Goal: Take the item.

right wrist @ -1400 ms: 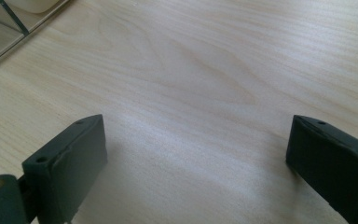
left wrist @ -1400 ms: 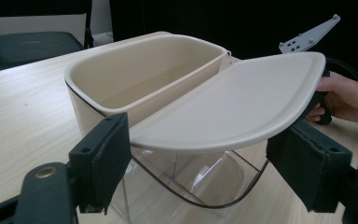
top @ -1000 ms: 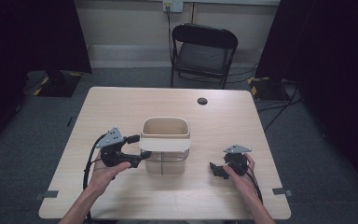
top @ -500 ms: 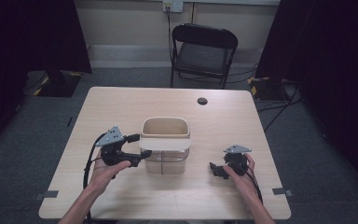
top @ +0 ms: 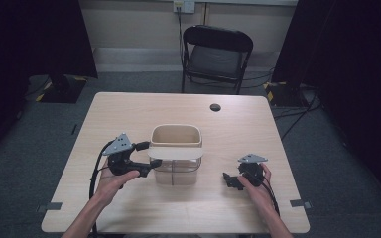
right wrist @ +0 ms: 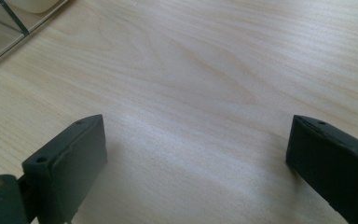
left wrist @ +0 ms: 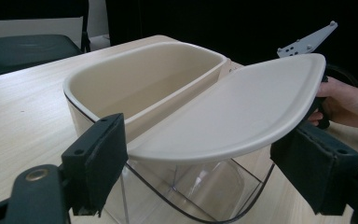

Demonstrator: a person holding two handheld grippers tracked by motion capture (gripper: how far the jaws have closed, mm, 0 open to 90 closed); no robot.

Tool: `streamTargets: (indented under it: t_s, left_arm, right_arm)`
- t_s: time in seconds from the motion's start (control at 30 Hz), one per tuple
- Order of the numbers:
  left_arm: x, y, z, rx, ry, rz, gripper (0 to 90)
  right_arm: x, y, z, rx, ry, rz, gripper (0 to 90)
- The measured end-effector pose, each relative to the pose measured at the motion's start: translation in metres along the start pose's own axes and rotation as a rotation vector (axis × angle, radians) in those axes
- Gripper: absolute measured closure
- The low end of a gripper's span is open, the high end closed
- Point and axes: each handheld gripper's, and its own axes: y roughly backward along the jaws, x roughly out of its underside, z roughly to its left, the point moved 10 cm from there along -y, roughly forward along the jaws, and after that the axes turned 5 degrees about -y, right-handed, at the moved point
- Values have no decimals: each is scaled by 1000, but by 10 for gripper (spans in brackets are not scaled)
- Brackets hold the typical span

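A clear plastic bin (top: 174, 171) stands mid-table with a beige insert (top: 176, 135) in its far half. A beige lid (top: 175, 152) lies flat across its near half. My left gripper (top: 149, 154) is at the bin's left side, open, its jaws either side of the lid's left end. In the left gripper view the lid (left wrist: 233, 112) stretches away between the open left gripper (left wrist: 205, 163), over the clear bin (left wrist: 205, 186) and beside the beige insert (left wrist: 144, 79). My right gripper (top: 229, 181) rests open on the table right of the bin, the right gripper (right wrist: 196, 158) spanning bare wood.
A small black round object (top: 215, 107) lies on the light wooden table (top: 258, 134) near its far edge. A black folding chair (top: 217, 52) stands behind the table. The bin's clear corner (right wrist: 9, 28) shows at the upper left of the right gripper view.
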Motion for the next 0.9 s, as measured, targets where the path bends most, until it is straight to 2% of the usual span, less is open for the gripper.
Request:
streamTargets:
  t_s: [0.4, 0.6, 0.67, 0.9]
  left_arm:
    - [-4, -7, -2, 17, -4, 10, 198]
    - [-5, -9, -3, 27, 21, 16, 209]
    - [-5, -9, -2, 26, 10, 24, 215]
    - [-6, -10, -3, 39, 14, 25, 238]
  right_arm:
    - [0, 0, 0, -1, 2, -2, 44]
    - [0, 0, 0, -1, 2, -2, 44]
    - [0, 0, 0, -1, 2, -2, 44]
    - [0, 0, 0, -1, 2, -2, 44]
